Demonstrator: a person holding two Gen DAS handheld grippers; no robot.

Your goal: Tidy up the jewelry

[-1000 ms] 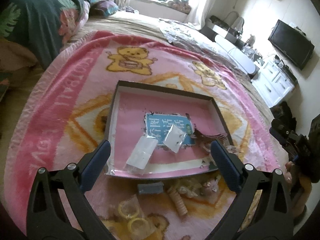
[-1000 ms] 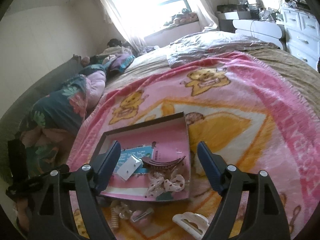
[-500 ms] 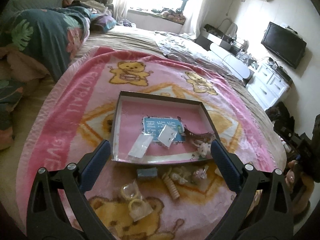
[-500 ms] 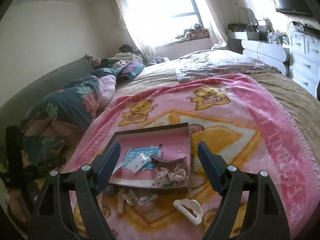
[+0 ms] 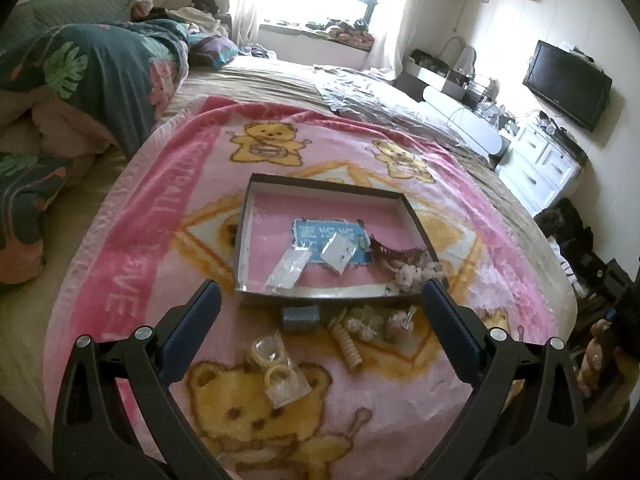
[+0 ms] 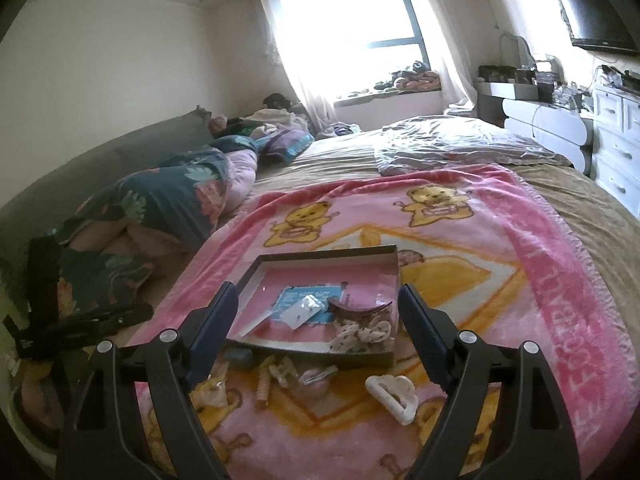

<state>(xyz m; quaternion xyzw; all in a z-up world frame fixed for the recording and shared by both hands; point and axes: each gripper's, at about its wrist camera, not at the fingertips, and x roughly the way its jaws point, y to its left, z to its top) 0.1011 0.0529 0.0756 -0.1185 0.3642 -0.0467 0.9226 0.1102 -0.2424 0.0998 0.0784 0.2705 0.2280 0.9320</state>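
The left hand-held gripper (image 5: pixel 320 300) hovers wide open and empty above the pink blanket (image 5: pixel 132 264) on the bed; just below its left finger lie yellow rings in a clear bag (image 5: pixel 278 372); ahead sits the shallow box (image 5: pixel 245 240), holding small packets (image 5: pixel 288 270) and a brown hair claw (image 5: pixel 394 256); the right hand-held gripper (image 6: pixel 318 312), also wide open and empty, frames that box, with a white hair claw (image 6: pixel 392 396) beneath its right finger.

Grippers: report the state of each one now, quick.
Left gripper: open, nothing between its jaws.
Right gripper: open, holding nothing.
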